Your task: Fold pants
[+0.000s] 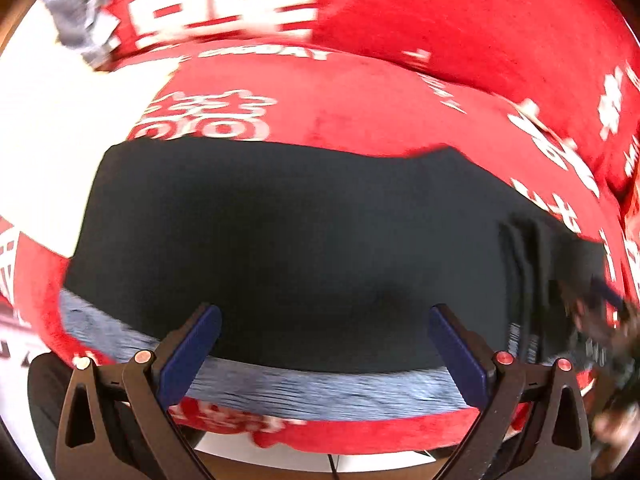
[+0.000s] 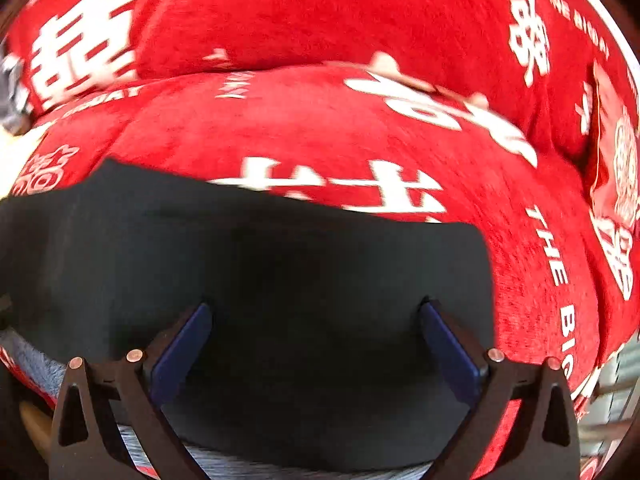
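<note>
On the red blanket, dark pants lie folded, long axis left-right.

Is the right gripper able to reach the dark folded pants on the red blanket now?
Probably yes: the right gripper is open above the dark folded pants on the red printed blanket, with nothing visible between them.

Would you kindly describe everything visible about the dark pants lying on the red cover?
The pants are dark, nearly black, of a smooth matte fabric, lying flat in a broad, roughly rectangular block on the red cover with white lettering. A grey-blue heathered band runs along their near edge. In the left wrist view, stacked edges of folded layers show at their right side. Both the left gripper and right gripper hang open over them, gripping nothing.
</note>
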{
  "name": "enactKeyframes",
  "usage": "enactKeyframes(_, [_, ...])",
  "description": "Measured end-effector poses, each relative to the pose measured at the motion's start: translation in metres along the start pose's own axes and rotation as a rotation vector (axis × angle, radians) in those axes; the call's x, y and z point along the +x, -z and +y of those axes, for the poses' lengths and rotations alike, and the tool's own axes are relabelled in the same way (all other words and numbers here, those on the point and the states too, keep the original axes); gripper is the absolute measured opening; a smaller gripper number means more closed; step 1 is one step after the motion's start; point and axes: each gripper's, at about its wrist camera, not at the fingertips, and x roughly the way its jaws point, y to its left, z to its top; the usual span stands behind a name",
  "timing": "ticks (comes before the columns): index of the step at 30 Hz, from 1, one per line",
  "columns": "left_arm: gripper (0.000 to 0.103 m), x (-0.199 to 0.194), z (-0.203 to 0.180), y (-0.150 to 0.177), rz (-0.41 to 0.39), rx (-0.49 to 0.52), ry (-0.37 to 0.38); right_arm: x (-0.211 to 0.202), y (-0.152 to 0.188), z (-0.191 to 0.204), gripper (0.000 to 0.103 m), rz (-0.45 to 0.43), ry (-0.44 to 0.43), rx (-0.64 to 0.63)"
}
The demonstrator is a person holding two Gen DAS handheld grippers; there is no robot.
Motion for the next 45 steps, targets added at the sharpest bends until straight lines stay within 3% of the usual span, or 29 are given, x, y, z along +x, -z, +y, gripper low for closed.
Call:
enactKeyframes(1, [0.103,0.003,0.014,-0.002,0.006,-0.028,-0.012,-0.001,0.004,0.007,0.103,0.001,-0.03,0.003])
enactKeyframes(5, [0.103,0.007,0.054,-0.004,0.024,-0.117,-0.008,-0.007,0.016,0.014,0.103,-0.03,0.027,0.106])
enactKeyframes(10, [0.103,0.005,0.087,-0.004,0.009,-0.153,-0.029,-0.023,0.022,0.017,0.103,-0.032,-0.137,0.199])
enactKeyframes(12, [0.103,0.012,0.091,-0.004,0.026,-0.147,-0.051,-0.015,0.02,0.035,0.103,0.009,-0.147,0.152])
enactKeyframes(14, [0.103,0.018,0.093,-0.001,0.034,-0.124,-0.064,-0.01,0.018,0.06,0.103,0.021,-0.077,0.049])
enactKeyframes(18, [0.103,0.013,0.093,0.0,0.009,-0.09,-0.101,-0.01,0.014,0.11,0.103,0.024,-0.096,-0.123])
enactKeyframes(21, [0.103,0.009,0.11,-0.005,-0.004,-0.141,-0.11,0.0,0.012,0.144,0.103,0.013,0.006,-0.267])
enactKeyframes(22, [0.103,0.01,0.118,-0.006,0.0,-0.161,-0.09,0.002,0.01,0.149,0.103,0.007,0.021,-0.28])
enactKeyframes(26, [0.103,0.016,0.128,-0.004,0.005,-0.135,-0.136,0.002,-0.009,0.147,0.103,0.01,-0.002,-0.223])
enactKeyframes(31, [0.103,0.022,0.129,-0.003,0.004,-0.107,-0.15,-0.018,-0.027,0.17,0.103,-0.013,-0.086,-0.215])
enactKeyframes(38, [0.103,0.02,0.13,-0.001,0.002,-0.091,-0.137,-0.004,-0.057,0.211,0.103,0.005,-0.245,-0.388])
enactKeyframes(41, [0.103,0.02,0.131,-0.001,0.004,-0.083,-0.129,0.03,-0.08,0.233,0.103,0.126,-0.367,-0.488])
enactKeyframes(45, [0.103,0.02,0.134,0.0,0.007,-0.056,-0.112,0.068,-0.085,0.27,0.103,0.241,-0.36,-0.702])
